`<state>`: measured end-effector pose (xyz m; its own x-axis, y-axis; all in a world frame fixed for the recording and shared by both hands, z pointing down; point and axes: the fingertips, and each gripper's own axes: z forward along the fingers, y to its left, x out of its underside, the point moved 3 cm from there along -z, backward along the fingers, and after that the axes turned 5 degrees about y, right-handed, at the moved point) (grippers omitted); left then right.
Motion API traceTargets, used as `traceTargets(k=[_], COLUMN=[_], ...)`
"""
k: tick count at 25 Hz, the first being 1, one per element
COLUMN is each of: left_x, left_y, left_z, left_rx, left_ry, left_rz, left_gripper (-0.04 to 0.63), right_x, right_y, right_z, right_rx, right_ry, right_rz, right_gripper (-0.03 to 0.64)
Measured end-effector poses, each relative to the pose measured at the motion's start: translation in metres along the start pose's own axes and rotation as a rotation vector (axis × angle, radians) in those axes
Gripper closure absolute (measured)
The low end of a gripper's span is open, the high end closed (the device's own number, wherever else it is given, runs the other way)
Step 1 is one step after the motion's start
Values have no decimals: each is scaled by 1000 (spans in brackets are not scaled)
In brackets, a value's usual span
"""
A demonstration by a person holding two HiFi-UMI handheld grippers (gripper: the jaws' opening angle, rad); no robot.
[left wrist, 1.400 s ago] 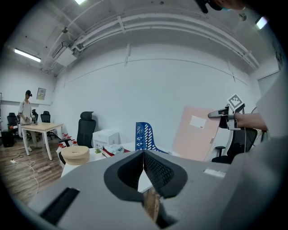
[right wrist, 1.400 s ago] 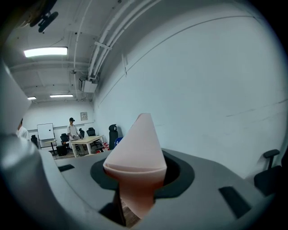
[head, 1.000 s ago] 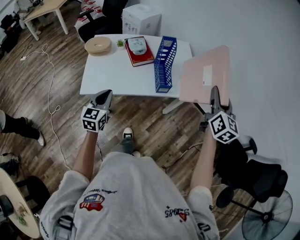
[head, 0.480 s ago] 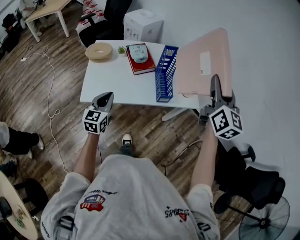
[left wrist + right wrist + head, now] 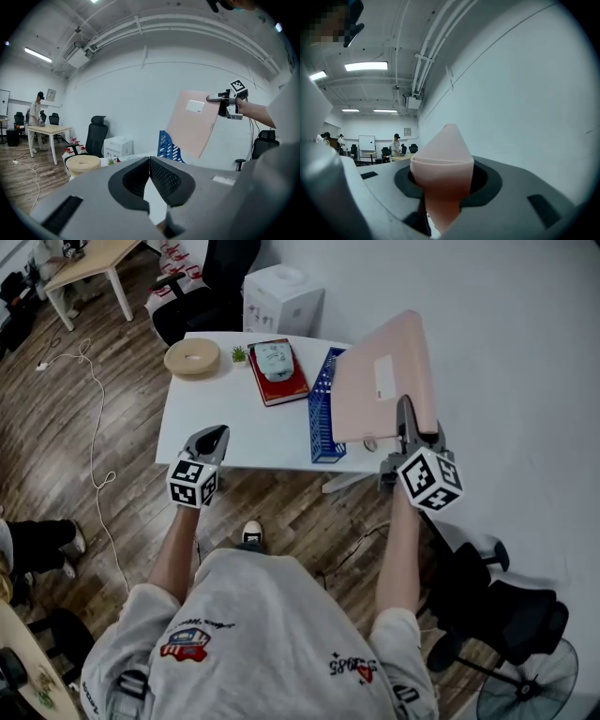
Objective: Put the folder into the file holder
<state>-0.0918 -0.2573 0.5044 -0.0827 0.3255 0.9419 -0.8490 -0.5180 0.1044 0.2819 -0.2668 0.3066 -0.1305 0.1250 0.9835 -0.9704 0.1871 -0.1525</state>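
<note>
While the right gripper (image 5: pixel 405 416) clamps a lower corner of the flat pink folder (image 5: pixel 380 381), tilted just above and right of the blue slotted plastic file holder (image 5: pixel 321 413), this light, flexing sheet probably wants a mid-edge hold, and the left gripper (image 5: pixel 211 435) is closed, empty.

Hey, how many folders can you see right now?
1. The pink folder is clamped in the right gripper, raised near the blue file holder. The holder's inside is partly hidden, so another could sit there.
</note>
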Motion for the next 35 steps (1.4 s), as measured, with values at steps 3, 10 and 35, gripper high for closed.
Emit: traceTargets(k=[3,10,35], left_x=[-4,-7,-1], left_y=[8,26,53], left_z=[15,44,84], left_rx=[19,60,74], left_ry=[0,12,36], left_rz=[7,14,-28], left_gripper=[589,589,589], right_x=[15,42,146], right_y=[0,-2,1], right_z=[15,41,108], right_rx=[12,50,68], right_ry=[26,67,210], right_rz=[-2,-32,-109], right_gripper=[456,454,451])
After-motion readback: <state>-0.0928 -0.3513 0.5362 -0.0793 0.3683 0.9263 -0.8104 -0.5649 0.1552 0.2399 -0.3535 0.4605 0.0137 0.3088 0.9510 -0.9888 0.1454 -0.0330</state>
